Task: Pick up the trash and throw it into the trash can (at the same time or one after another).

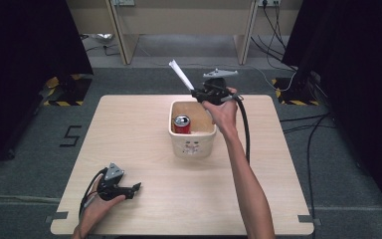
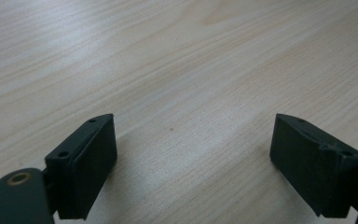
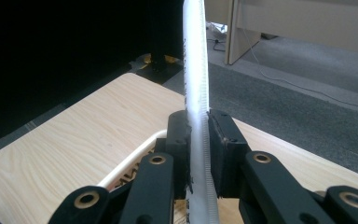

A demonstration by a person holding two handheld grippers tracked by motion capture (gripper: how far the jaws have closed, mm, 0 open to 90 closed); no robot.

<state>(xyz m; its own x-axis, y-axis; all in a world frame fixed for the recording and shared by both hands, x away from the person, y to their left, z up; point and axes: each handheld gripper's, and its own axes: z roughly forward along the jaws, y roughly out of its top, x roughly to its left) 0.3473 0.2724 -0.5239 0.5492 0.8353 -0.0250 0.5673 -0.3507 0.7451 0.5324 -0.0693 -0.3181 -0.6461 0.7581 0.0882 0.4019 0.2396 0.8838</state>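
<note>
White toothpaste tube (image 3: 196, 93) clamped between the closed right gripper (image 1: 197, 93) pads, slanting up beyond them, above the beige tub's (image 1: 193, 144) far rim; red can (image 1: 181, 124) inside. Left gripper (image 1: 135, 188) wide open, empty, low over the worktop (image 1: 179, 199).

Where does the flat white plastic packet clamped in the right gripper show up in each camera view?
High view: the flat white plastic packet slants up-left from the right gripper, above the cream bin.
Left gripper view: not in it; bare wooden table.
Right gripper view: upright at centre, pinched between the black jaws.
Shared landmark: the light wooden table.
</note>
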